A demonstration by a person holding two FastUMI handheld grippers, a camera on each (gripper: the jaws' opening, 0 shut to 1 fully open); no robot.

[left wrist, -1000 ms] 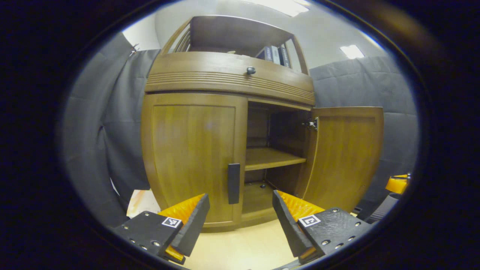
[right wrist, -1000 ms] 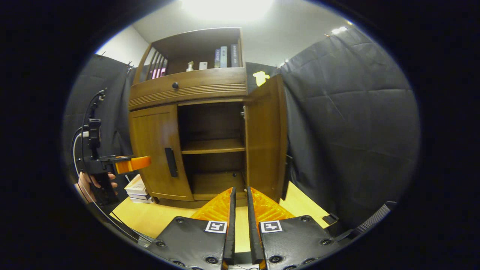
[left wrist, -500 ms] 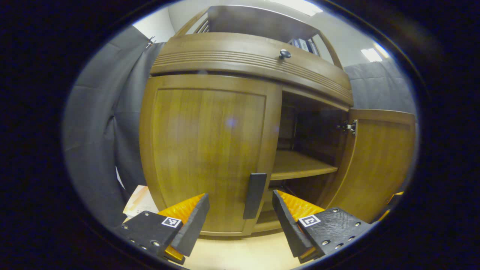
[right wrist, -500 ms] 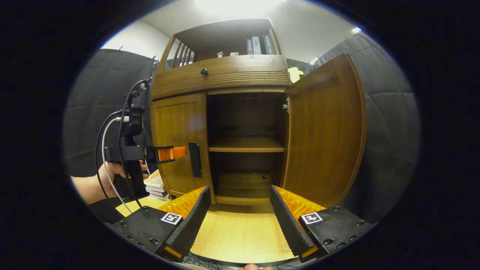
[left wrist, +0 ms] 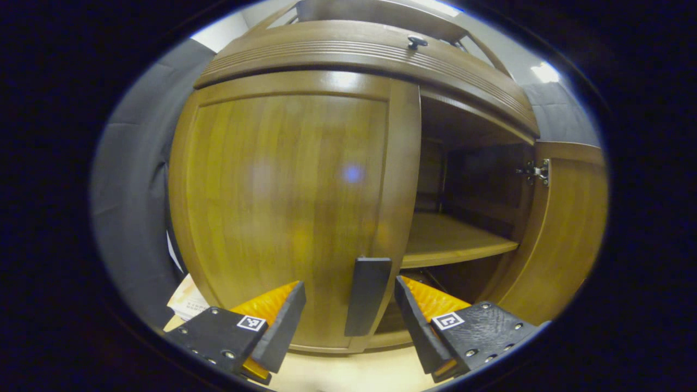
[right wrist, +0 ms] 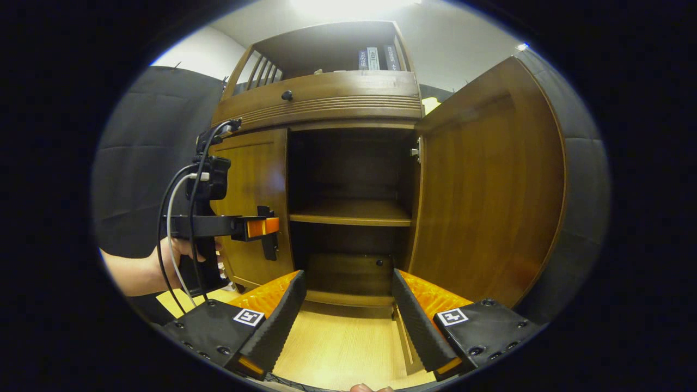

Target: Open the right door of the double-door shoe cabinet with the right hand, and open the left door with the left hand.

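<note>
Now that the left claw (left wrist: 348,313) has closed in, spread, its fingers flank the left door's handle (left wrist: 366,296) at 12 o'clock. The right door (right wrist: 490,179) stands open and the right claw (right wrist: 348,316) has spread, so one pull remains.

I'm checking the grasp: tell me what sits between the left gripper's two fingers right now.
In the left gripper view, the left door's black handle stands in the gap of the open left gripper, nearer its right finger; neither finger touches it yet.

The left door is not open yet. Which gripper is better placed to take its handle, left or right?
Left. The left gripper is open with the black handle of the closed left door between its fingers. The right gripper sits open before the right door, already swung wide, away from the handle.
</note>
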